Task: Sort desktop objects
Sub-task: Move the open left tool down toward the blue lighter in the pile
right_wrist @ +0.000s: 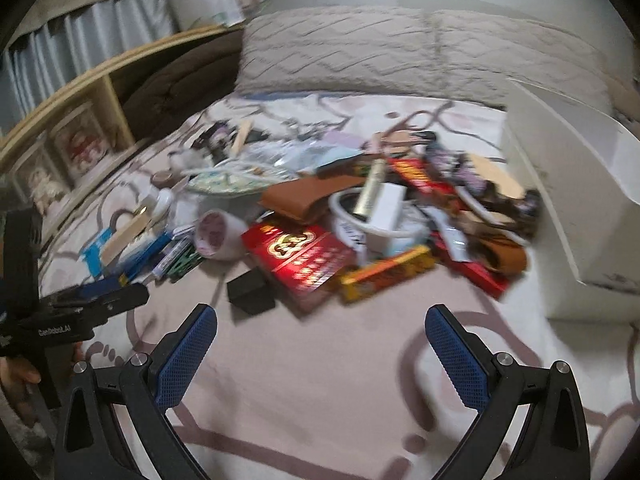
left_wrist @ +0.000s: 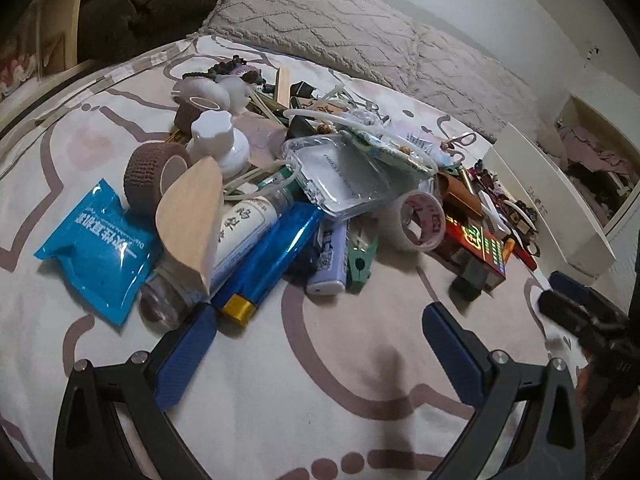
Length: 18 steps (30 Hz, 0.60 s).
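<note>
A heap of small objects lies on a patterned bedsheet [left_wrist: 320,380]. In the left wrist view, a blue lighter [left_wrist: 268,260], a blue sachet [left_wrist: 100,252], a wooden piece [left_wrist: 192,220], a brown tape roll [left_wrist: 154,172] and a clear tape roll [left_wrist: 422,220] lie just ahead of my left gripper [left_wrist: 320,320], which is open and empty. In the right wrist view, a red box [right_wrist: 304,256], a small black box [right_wrist: 250,292] and a yellow bar [right_wrist: 388,274] lie ahead of my right gripper [right_wrist: 320,320], open and empty.
A white storage box [right_wrist: 568,200] stands at the right of the heap, also in the left wrist view [left_wrist: 548,208]. Grey pillows [right_wrist: 400,52] lie behind. A wooden shelf [right_wrist: 60,128] runs along the left. The other gripper shows at the left edge [right_wrist: 100,300].
</note>
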Motion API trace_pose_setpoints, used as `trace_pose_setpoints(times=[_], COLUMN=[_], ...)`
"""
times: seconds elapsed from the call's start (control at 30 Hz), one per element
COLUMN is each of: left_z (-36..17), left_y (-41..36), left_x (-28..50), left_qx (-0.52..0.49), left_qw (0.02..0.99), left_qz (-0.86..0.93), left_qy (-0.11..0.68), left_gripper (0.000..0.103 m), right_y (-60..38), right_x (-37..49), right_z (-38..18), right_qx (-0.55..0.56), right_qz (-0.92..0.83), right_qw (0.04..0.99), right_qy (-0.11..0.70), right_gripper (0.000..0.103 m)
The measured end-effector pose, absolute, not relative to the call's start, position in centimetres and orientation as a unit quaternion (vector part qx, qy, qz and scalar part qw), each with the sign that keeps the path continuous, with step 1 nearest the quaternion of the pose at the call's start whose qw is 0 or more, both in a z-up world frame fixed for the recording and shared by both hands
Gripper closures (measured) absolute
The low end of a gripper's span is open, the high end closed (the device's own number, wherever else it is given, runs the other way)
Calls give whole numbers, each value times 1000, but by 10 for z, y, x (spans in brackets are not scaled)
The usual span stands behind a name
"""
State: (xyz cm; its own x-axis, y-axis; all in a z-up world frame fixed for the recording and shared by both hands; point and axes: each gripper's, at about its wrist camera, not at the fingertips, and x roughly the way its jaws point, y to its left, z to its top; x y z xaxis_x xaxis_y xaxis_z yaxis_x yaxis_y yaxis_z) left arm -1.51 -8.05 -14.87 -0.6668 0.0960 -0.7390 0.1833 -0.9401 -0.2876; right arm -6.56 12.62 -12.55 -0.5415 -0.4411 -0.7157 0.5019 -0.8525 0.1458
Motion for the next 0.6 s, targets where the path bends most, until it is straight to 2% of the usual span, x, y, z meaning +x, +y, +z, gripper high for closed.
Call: trace_pose_setpoints(times=[0.27,0.3,0.37,0.43,0.47,0.6], left_z=[-150,-150,-150,-149,-148,-145], left_y=[-81,-82,-85,-86,-86,-86], left_x=[-24,-25,-25,-23,-22,-14], left_qx=[410,409,407,402,401,393], left_qw=[31,30,29,22,18,-14], left_qz=[-897,-896,-895,-896,-895,-894], left_qy=[166,170,180,189,192,214], left_gripper=[0,0,0,0,0,0], right_y=[113,112,109,104,103,96], right_x=[-61,-60,-60,-61,-61,-62], right_z=[-130,-130,-130,-132,-133,-137], right_qx=[390,389,392,396,397,398], right_qz=[-865,-863,-857,-852,-849,-844], right_qw=[315,322,333,343,349,359], right_qy=[4,3,8,11,13,26], right_gripper=[2,6,21,27,33,39])
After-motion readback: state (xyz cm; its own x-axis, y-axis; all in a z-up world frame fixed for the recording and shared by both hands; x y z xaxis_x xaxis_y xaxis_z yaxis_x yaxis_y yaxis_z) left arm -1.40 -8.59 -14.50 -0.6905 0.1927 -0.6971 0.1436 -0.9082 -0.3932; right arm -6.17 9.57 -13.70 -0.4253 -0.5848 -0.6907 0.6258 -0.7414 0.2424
